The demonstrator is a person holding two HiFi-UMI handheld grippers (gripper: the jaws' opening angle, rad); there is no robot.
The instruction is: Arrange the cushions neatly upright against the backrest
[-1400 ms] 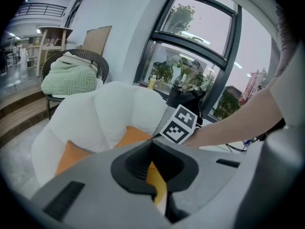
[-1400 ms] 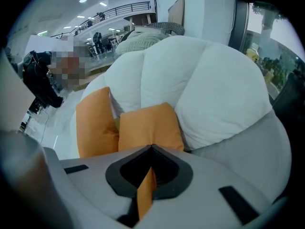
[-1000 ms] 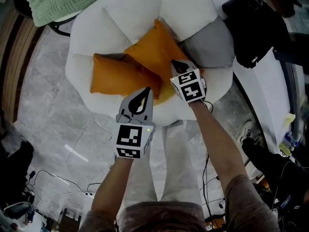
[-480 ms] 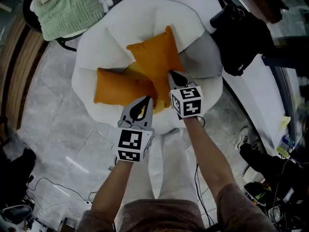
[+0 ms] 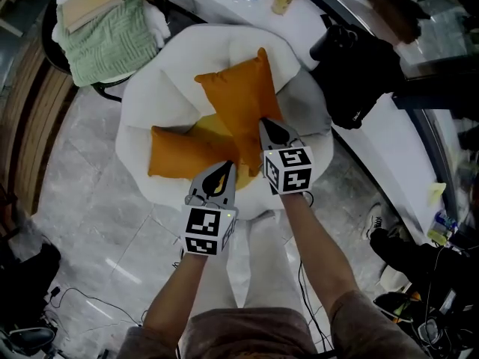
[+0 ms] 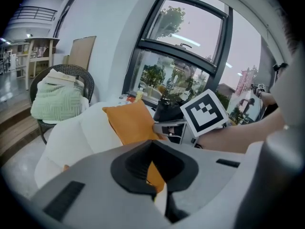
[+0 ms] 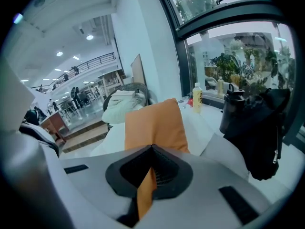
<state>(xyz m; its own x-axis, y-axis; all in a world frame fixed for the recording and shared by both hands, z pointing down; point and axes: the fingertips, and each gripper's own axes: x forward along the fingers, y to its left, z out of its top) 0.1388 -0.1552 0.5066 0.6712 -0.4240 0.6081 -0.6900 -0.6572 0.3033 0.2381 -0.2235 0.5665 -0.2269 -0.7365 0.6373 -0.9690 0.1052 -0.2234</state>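
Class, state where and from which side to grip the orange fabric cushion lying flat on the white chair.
Pinch the orange fabric cushion at its thin near corner, from the white chair's open front: lying flat, only its edges likely fit the jaws.

A flat orange cushion (image 5: 187, 154) and a yellow cushion (image 5: 203, 128) fill the white armchair (image 5: 142, 118)'s seat; an upright orange cushion (image 5: 239, 99) blocks the backrest's middle. A black bag (image 5: 352, 73) crowds the right arm, and a green blanket (image 5: 105, 36) sits near the left. The front-left floor (image 5: 82, 200) lies open.
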